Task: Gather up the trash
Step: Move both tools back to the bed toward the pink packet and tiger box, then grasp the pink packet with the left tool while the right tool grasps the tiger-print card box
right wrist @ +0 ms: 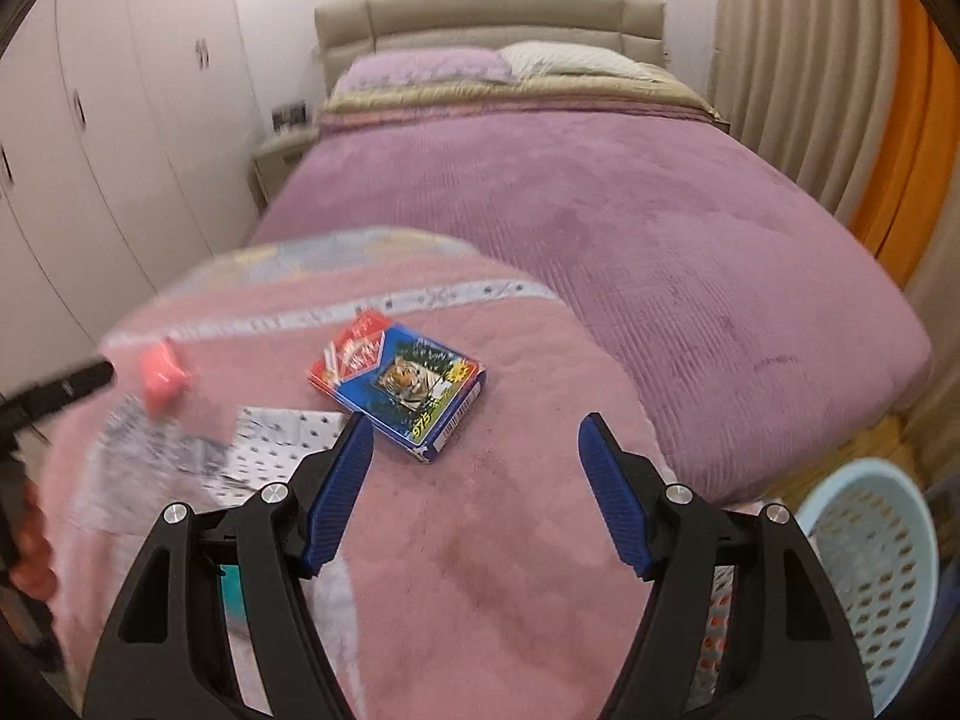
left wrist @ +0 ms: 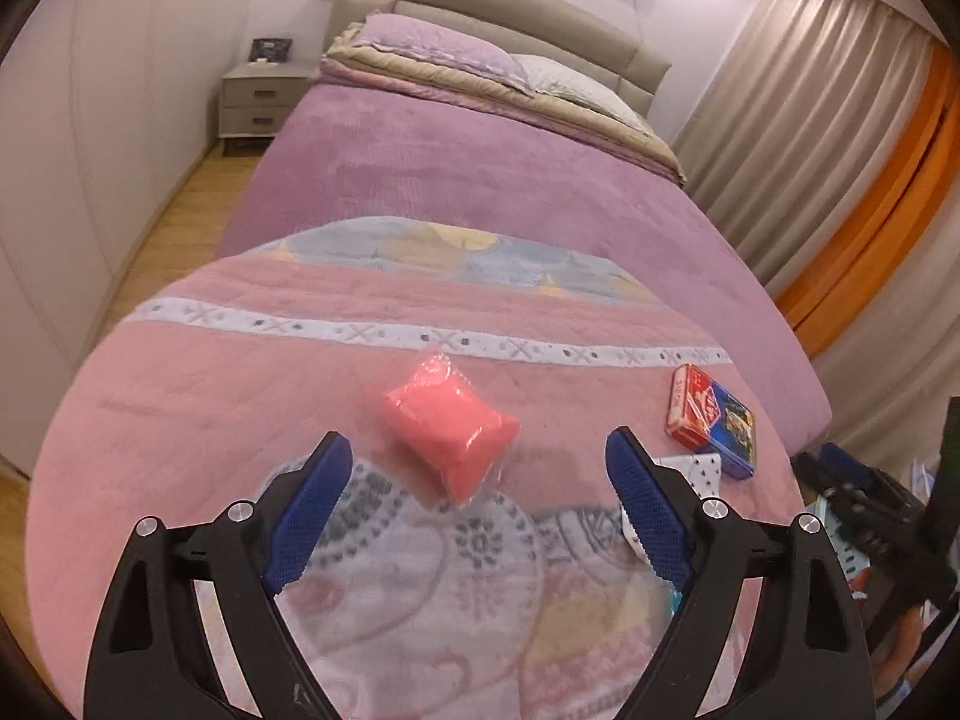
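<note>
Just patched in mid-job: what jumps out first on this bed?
The pink packet in clear wrap lies on the pink blanket, just ahead of the open left claw. To its right sits a red and blue box with a tiger picture, ahead of the open right claw. A pale blue perforated basket stands on the floor at lower right.

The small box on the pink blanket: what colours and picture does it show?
The box is blue and red with a tiger picture, clearest in the right wrist view.

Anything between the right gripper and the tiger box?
Nothing: only bare pink blanket lies between the right gripper and the tiger box, in the right wrist view.
</note>
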A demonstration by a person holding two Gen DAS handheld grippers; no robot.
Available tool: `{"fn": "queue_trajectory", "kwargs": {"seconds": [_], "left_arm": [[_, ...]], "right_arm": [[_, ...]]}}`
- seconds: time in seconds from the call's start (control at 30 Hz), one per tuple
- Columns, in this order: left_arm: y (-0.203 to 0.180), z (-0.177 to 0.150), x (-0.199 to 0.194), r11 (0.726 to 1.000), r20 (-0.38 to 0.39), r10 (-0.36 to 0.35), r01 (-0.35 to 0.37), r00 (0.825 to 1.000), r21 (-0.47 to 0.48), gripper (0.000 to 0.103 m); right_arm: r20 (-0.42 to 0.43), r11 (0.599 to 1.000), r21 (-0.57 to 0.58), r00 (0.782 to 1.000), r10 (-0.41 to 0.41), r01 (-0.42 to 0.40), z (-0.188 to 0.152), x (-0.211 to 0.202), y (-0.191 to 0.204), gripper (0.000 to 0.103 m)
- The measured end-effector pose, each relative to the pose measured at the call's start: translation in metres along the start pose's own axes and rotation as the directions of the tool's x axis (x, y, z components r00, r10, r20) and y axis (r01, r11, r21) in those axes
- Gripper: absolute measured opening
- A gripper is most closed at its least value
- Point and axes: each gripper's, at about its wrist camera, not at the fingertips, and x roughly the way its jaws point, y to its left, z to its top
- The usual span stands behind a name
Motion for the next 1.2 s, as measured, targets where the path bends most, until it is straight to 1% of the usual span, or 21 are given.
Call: {"fn": "queue_trajectory", "kwargs": {"seconds": [0.1,0.17,0.27,0.33,0.4,0.47,0.5,0.53,0.57,0.63,0.73,0.83,0.9,0.93,0.97,1.0,1.07,1.1,1.17,1.2], "left_arm": [[0.005,0.005,0.019,1.0,-0.019,0.005,-0.005,1.0,0.009,0.083],[0.006,0.005,0.027,0.999,-0.019,0.027,-0.027,0.999,0.022,0.082],[0.008,0.003,0.033,0.998,-0.013,0.043,-0.042,0.999,0.053,0.082],[0.01,0.001,0.036,0.995,-0.006,0.065,-0.064,0.998,0.071,0.082],[0.013,0.001,0.037,0.994,0.002,0.076,-0.076,0.997,0.074,0.081],[0.016,0.0,0.038,0.996,-0.003,0.069,-0.069,0.998,0.064,0.08],[0.018,-0.002,0.038,0.996,-0.005,0.065,-0.065,0.998,0.059,0.079],[0.018,-0.002,0.037,0.996,-0.003,0.067,-0.066,0.998,0.061,0.079],[0.017,-0.002,0.037,0.995,-0.002,0.068,-0.068,0.998,0.07,0.079],[0.015,-0.003,0.036,0.994,-0.008,0.068,-0.067,0.998,0.084,0.079],[0.017,-0.004,0.034,0.997,-0.018,0.035,-0.034,0.999,0.065,0.079],[0.02,-0.001,0.032,0.999,-0.016,0.021,-0.021,1.0,0.026,0.079],[0.019,0.001,0.034,1.0,-0.027,0.001,0.0,1.0,0.016,0.079],[0.018,0.004,0.036,1.0,-0.04,-0.011,0.012,0.999,0.006,0.079],[0.017,0.007,0.041,1.0,-0.063,0.005,-0.005,0.998,0.002,0.08],[0.016,0.008,0.045,1.0,-0.076,0.027,-0.027,0.997,0.0,0.078],[0.012,0.009,0.05,0.997,-0.081,0.079,-0.081,0.994,-0.015,0.076],[0.009,0.009,0.05,0.994,-0.082,0.108,-0.108,0.991,-0.003,0.069],[0.0,0.006,0.052,0.985,-0.085,0.171,-0.169,0.982,0.034,0.058],[-0.004,0.003,0.052,0.982,-0.076,0.188,-0.185,0.979,0.046,0.056]], "right_arm": [[-0.038,0.997,-0.057,0.998,-0.048,0.045,-0.003,0.025,0.009,0.067],[-0.071,0.996,-0.086,0.997,-0.044,0.038,-0.005,0.039,0.011,0.067],[-0.091,0.992,-0.127,0.995,-0.032,0.021,-0.007,0.05,0.015,0.068],[-0.079,0.987,-0.157,0.996,-0.036,0.023,-0.003,0.058,0.019,0.076],[-0.077,0.985,-0.174,0.997,-0.015,0.002,0.002,0.064,0.021,0.079],[-0.079,0.979,-0.201,0.997,0.015,-0.03,0.005,0.071,0.019,0.08],[-0.082,0.972,-0.229,0.996,0.027,-0.045,0.006,0.074,0.022,0.082],[-0.071,0.966,-0.255,0.997,0.024,-0.042,0.007,0.076,0.024,0.086],[-0.066,0.963,-0.267,0.998,0.025,-0.042,0.009,0.076,0.024,0.087],[-0.064,0.951,-0.3,0.996,0.054,-0.071,0.013,0.08,0.024,0.09],[-0.077,0.943,-0.315,0.993,0.084,-0.104,0.023,0.088,0.023,0.093],[-0.093,0.936,-0.319,0.988,0.127,-0.15,0.03,0.093,0.021,0.093],[-0.087,0.933,-0.328,0.988,0.124,-0.146,0.026,0.09,0.025,0.093],[-0.079,0.931,-0.336,0.989,0.123,-0.143,0.025,0.089,0.027,0.09],[-0.072,0.926,-0.35,0.989,0.128,-0.145,0.022,0.087,0.031,0.087],[-0.074,0.923,-0.352,0.988,0.138,-0.155,0.022,0.086,0.034,0.079],[-0.082,0.927,-0.337,0.986,0.147,-0.166,0.019,0.083,0.036,0.075],[-0.082,0.927,-0.333,0.985,0.154,-0.173,0.016,0.08,0.036,0.072],[-0.083,0.929,-0.319,0.982,0.169,-0.187,0.011,0.074,0.036,0.07],[-0.082,0.934,-0.302,0.981,0.175,-0.192,0.006,0.068,0.035,0.069]]}}
